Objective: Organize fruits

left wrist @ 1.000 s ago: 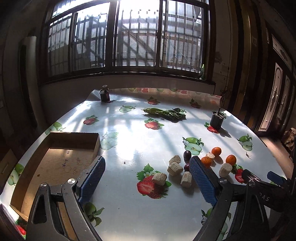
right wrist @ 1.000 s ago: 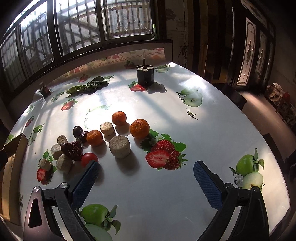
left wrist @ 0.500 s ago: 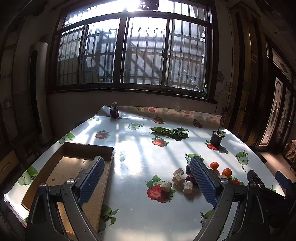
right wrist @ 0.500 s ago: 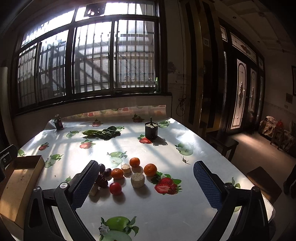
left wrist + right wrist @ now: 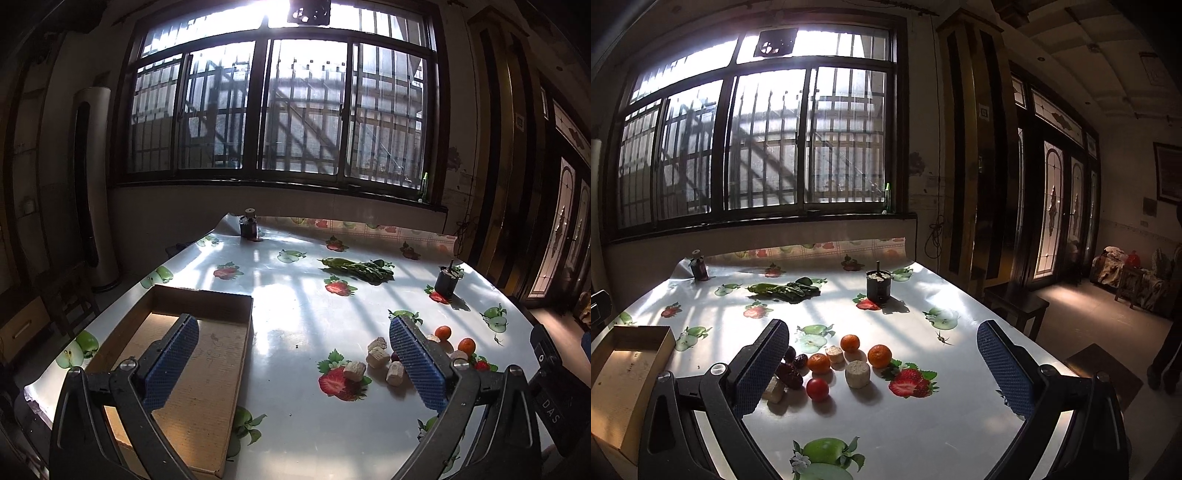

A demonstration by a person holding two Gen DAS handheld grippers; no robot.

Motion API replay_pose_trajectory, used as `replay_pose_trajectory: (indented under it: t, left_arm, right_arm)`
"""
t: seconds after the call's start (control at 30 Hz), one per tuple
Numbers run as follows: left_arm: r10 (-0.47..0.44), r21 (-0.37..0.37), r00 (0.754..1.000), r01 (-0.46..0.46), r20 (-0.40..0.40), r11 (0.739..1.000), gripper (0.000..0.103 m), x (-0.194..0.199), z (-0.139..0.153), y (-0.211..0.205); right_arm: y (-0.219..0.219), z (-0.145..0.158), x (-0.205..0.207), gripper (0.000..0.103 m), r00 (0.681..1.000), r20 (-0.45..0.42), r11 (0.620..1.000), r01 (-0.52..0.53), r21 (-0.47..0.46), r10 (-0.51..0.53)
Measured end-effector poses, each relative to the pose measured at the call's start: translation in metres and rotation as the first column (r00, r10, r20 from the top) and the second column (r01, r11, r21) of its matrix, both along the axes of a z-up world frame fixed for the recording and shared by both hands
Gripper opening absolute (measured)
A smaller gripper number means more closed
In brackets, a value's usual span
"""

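A cluster of fruit lies on the table: three oranges (image 5: 879, 356), a red tomato (image 5: 817, 388), dark dates (image 5: 789, 374) and several pale cut chunks (image 5: 857, 373). It also shows in the left wrist view (image 5: 378, 356), partly behind a finger. An empty cardboard box (image 5: 201, 373) sits at the left, also seen in the right wrist view (image 5: 624, 373). My left gripper (image 5: 293, 365) is open and empty, raised above the box's right wall. My right gripper (image 5: 882, 369) is open and empty, raised above the fruit.
The table carries a glossy fruit-print cloth (image 5: 923, 417). A bunch of green leaves (image 5: 783, 291), a black cup (image 5: 878, 285) and a small dark bottle (image 5: 699, 266) stand toward the back. A dark bench (image 5: 1015, 306) stands off the table's right edge.
Both grippers have risen and pulled back from the table, so the window and room now fill the upper views. Both stay open and empty. Nothing on the table moved.
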State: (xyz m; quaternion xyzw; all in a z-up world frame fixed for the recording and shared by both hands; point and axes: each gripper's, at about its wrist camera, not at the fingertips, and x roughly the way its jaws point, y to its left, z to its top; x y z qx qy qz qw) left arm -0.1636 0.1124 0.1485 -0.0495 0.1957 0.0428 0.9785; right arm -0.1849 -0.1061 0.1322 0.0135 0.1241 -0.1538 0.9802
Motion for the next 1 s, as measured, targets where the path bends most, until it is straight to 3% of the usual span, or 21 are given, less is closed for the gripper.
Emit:
replay_pose_trajectory:
  t: [0.27,0.33,0.43,0.6,0.8,0.87,1.0]
  left_arm:
    - [-0.029,-0.024,0.997,0.027,-0.065,0.999,0.103,0.017,-0.018,0.002]
    - [-0.047,-0.031,0.994,0.044,-0.094,0.999,0.103,0.026,-0.024,0.0]
    - [-0.059,-0.03,0.989,0.056,-0.136,0.998,0.103,0.038,-0.031,-0.005]
    - [-0.074,-0.091,0.977,0.057,-0.202,0.994,0.103,0.06,-0.038,0.013]
    - [-0.115,-0.211,0.953,0.055,-0.28,0.976,0.103,0.086,-0.051,0.035]
    - [-0.149,-0.227,0.941,0.081,-0.305,0.971,0.103,0.093,-0.057,0.031]
    - [-0.21,-0.227,0.909,0.133,-0.36,0.965,0.103,0.114,-0.065,0.013]
  right_arm:
    - [-0.002,-0.007,0.014,0.103,0.999,-0.043,0.999,-0.02,-0.024,0.019]
    - [-0.001,-0.01,0.021,0.103,0.997,-0.04,0.996,-0.072,-0.052,0.07]
    - [-0.004,-0.017,0.04,0.103,0.983,-0.121,0.987,-0.148,-0.059,0.14]
    - [-0.032,-0.023,0.07,0.102,0.939,-0.255,0.972,-0.222,0.072,0.233]
    - [-0.081,-0.032,0.102,0.102,0.897,-0.351,0.955,-0.2,0.22,0.269]
    - [-0.087,-0.038,0.112,0.096,0.872,-0.373,0.934,-0.217,0.284,0.316]
    - [-0.086,-0.057,0.13,0.073,0.822,-0.416,0.901,-0.242,0.361,0.388]
